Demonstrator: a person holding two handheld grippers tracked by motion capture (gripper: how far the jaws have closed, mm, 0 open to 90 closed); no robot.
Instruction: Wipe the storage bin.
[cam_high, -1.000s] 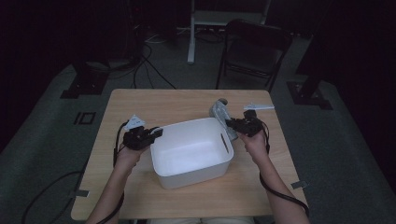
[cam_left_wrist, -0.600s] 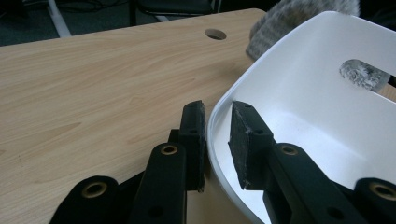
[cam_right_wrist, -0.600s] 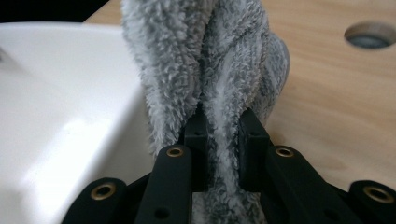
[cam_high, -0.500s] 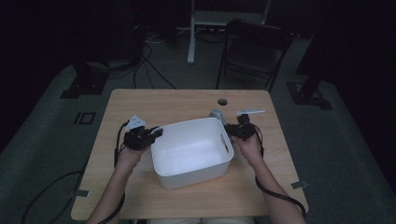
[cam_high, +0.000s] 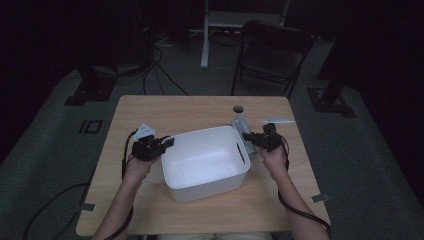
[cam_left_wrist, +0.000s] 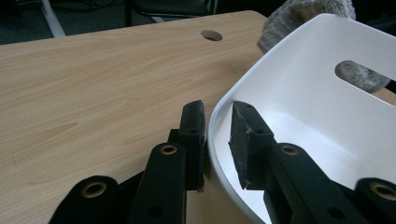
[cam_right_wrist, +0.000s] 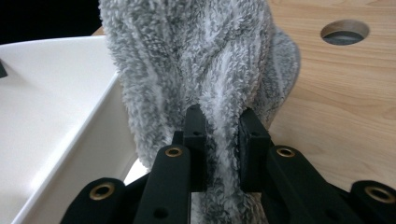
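Observation:
A white plastic tub (cam_high: 210, 187) stands in the middle of the wooden table (cam_high: 200, 107). My left gripper (cam_high: 167, 142) is at its left rim. In the left gripper view the left gripper (cam_left_wrist: 217, 123) has one pad outside and one inside the tub's wall (cam_left_wrist: 303, 102), shut on the rim. A grey fluffy towel (cam_high: 239, 123) hangs just outside the tub's right rim. My right gripper (cam_high: 248, 138) holds it there. In the right gripper view the right gripper (cam_right_wrist: 219, 135) pinches a fold of the towel (cam_right_wrist: 196, 56), with the tub (cam_right_wrist: 46, 93) beside it.
A round cable hole (cam_high: 238, 108) is cut in the table near its far edge, just beyond the towel. A dark folding chair (cam_high: 272, 50) stands on the floor behind the table. Bare wood lies around the tub, and cables trail from both grippers.
My right gripper has shifted a little toward the tub's right rim, taking the towel with it. The left gripper and the tub have stayed where they were.

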